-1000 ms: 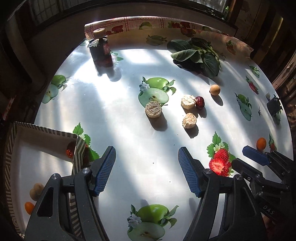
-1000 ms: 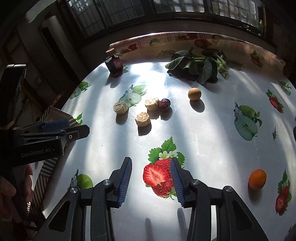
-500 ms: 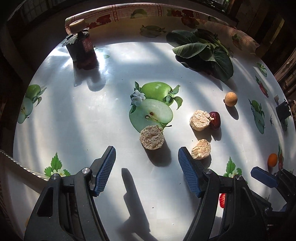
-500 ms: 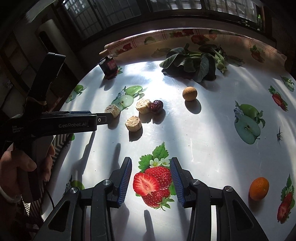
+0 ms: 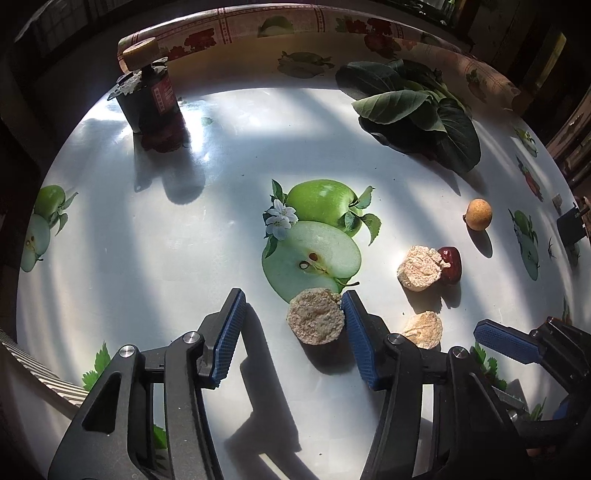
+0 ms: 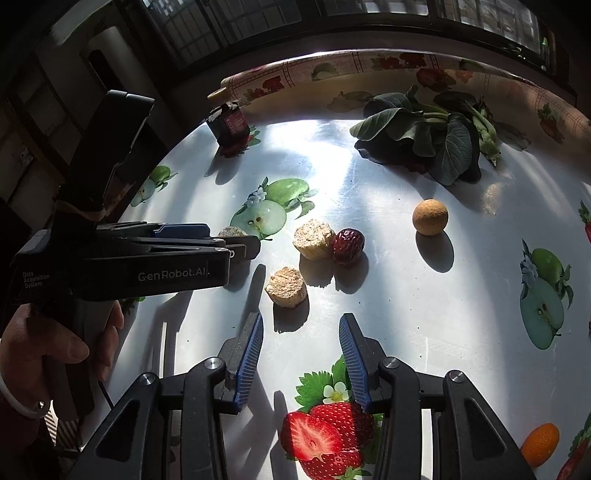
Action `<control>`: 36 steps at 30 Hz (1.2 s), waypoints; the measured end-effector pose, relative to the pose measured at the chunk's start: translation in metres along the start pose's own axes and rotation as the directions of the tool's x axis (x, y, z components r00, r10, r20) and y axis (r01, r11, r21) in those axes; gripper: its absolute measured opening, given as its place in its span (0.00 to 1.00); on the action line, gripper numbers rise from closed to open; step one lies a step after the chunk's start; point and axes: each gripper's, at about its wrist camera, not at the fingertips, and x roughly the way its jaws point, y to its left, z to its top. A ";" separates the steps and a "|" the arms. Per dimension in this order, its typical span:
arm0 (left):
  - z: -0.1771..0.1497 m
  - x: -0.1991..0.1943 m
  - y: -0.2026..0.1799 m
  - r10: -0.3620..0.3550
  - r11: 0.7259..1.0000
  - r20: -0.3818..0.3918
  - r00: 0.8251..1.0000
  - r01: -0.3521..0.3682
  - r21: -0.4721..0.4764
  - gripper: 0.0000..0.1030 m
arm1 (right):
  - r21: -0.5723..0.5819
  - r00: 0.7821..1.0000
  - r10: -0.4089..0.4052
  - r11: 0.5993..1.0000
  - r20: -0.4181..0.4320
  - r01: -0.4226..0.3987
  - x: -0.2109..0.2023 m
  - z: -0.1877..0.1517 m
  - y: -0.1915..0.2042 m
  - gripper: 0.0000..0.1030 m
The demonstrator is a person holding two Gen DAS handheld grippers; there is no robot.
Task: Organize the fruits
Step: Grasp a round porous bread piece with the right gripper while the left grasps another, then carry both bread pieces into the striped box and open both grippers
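Left gripper (image 5: pixel 291 328) low in frame, fingers just closing, still apart: beige corn piece (image 5: pixel 314 316) between, touching only the right-hand one. Right gripper (image 6: pixel 301 360) fingers apart over bare worktop (image 6: pixel 406 295), second corn piece (image 6: pixel 286 287) just above.

We take this for a home, likely a kitchen or dining corner: the desk (image 6: pixel 388 280) wears a glossy oilcloth printed with apples and strawberries, leafy greens (image 6: pixel 436 144) lie on it beside a dark corked bottle (image 5: pixel 151 99), and a barred window (image 6: pixel 295 22) behind throws striped sunlight across the cloth; dark furniture at the edges, too dim to identify
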 end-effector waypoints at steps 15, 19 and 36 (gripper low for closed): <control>-0.025 -0.026 0.027 -0.009 0.995 -0.008 1.000 0.008 -0.096 0.28 | -0.126 0.999 -0.050 0.991 -0.015 0.047 0.030 0.017 0.021 0.25; -0.036 -0.043 0.031 0.017 0.995 0.007 1.000 -0.016 -0.103 0.28 | -0.124 0.999 -0.047 0.991 0.000 0.047 0.015 0.012 0.023 0.25; -0.090 -0.108 0.047 0.124 0.987 0.071 0.990 -0.115 -0.116 0.28 | -0.130 0.999 0.022 0.991 0.039 -0.017 -0.028 -0.015 0.073 0.25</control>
